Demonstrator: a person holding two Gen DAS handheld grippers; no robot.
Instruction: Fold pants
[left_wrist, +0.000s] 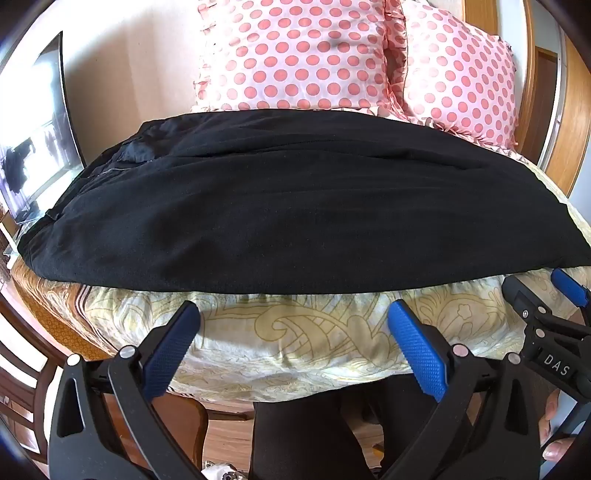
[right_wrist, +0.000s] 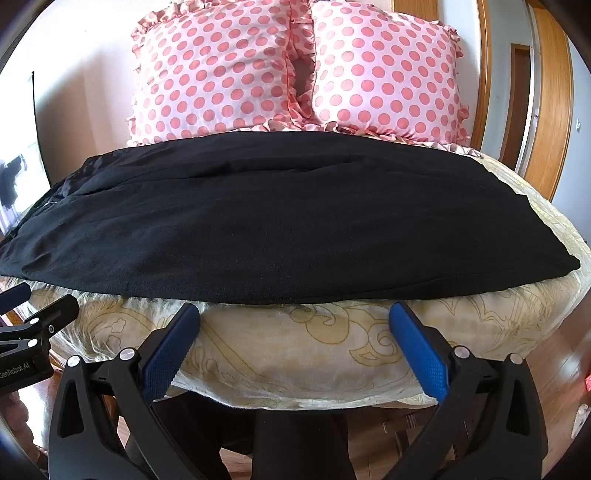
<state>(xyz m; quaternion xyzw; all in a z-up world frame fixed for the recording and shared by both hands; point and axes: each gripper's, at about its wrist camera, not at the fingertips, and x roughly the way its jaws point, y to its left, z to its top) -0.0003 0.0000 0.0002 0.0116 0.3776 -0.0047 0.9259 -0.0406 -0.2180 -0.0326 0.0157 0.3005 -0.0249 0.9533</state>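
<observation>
The pants are soft, matt black cloth. The 2 pillows look shiny. The gripper pads are bumpy blue rubber.

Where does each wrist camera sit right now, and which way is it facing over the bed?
Left wrist: rides behind the open left tongs, angled down over the bed's near edge at the black pants; the right tongs and a hand show at right.
Right wrist: rides behind the open right tongs, same downward look at the pants; the left tongs show at left.
Shared: pants, patterned bedspread, two polka-dot pillows.
</observation>
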